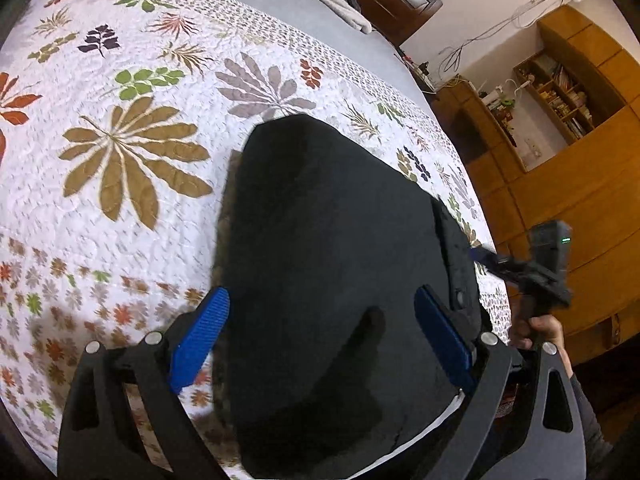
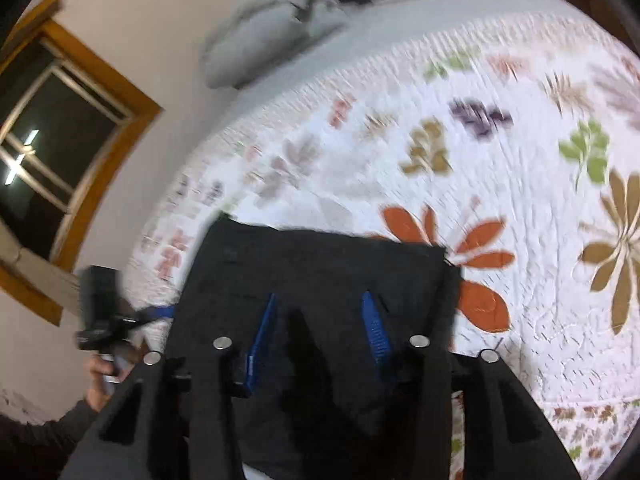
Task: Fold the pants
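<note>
Black pants [image 1: 328, 220], folded into a compact slab, lie on a white quilt with leaf prints [image 1: 120, 220]. In the left wrist view my left gripper [image 1: 322, 338] is open, its blue fingers spread wide to either side of the near end of the pants. A hand holds my right gripper [image 1: 482, 256] at the right edge of the pants. The blurred right wrist view shows the right gripper [image 2: 319, 336] low over the pants [image 2: 320, 272]. Its blue fingers stand moderately apart with only a shadow between them. The left gripper [image 2: 160, 313] is at the far left edge.
Grey pillows and blankets [image 2: 272, 28] are piled at the head of the bed. Wooden cupboards and shelves [image 1: 580, 200] stand beyond the bed's right side, and a wood-framed window [image 2: 52, 152] is on the wall to the left. The quilt [image 2: 500, 152] spreads wide around the pants.
</note>
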Demonstrator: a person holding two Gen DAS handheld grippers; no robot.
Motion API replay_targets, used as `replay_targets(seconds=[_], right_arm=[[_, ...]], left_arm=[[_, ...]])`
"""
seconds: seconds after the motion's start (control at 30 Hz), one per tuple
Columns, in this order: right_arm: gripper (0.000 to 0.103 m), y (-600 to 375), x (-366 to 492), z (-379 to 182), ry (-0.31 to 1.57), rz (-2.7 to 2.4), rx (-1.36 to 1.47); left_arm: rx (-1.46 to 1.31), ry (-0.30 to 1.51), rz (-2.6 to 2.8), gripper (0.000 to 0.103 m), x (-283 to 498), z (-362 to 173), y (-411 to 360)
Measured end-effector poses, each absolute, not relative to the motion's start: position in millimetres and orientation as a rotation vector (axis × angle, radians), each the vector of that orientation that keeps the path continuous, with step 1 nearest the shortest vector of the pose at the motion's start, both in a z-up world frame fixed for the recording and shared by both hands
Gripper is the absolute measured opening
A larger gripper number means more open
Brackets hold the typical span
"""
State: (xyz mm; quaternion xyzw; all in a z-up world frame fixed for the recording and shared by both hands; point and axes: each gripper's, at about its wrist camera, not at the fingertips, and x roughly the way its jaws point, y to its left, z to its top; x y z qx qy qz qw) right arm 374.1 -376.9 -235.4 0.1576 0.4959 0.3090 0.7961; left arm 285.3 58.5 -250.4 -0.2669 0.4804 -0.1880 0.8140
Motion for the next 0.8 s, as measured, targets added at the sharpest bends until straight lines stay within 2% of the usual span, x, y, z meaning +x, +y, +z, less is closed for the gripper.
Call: replay_targets(seconds=[0.13, 0.17, 0.2, 0.23, 0.27, 0.33, 0.4, 0.57, 0.8], right_arm=[[0.040, -387.0, 381.4, -252.7, 1.108, 0.651, 0.414], [0.052, -391.3, 379.7, -249.2, 1.100, 0.650, 0.438], [0.068, -396.0, 376.9, -245.5, 1.092, 0.652, 0.461], [0.075, -403.0, 370.2, -240.0, 1.088, 0.652, 0.487], [0.087, -407.2, 365.3, -238.6, 1.097, 0.640, 0.495], [0.090, -420.5, 354.5, -236.2, 1.135, 0.618, 0.518], [0.099, -431.5, 345.7, -236.0, 1.160, 0.615, 0.563], [0.100, -455.5, 321.7, -251.9, 1.231, 0.590, 0.660], [0.100, -471.4, 314.4, -288.2, 1.272, 0.615, 0.816]], left_arm=[[-0.622, 1.077, -0.422, 0.093, 292.6, -253.8, 76.4], [-0.638, 1.087, -0.431, 0.093, 293.8, -253.5, 80.8], [-0.659, 1.098, -0.446, 0.093, 295.9, -252.4, 86.8], [-0.678, 1.108, -0.462, 0.093, 297.8, -251.9, 90.8], [-0.702, 1.119, -0.478, 0.093, 300.9, -251.3, 95.2], [-0.740, 1.125, -0.489, 0.093, 308.3, -247.0, 107.2], [-0.757, 1.147, -0.506, 0.094, 316.2, -245.7, 113.7], [-0.781, 1.278, -0.605, 0.095, 331.9, -265.2, 113.0], [-0.780, 1.354, -0.682, 0.095, 341.1, -298.4, 100.0]])
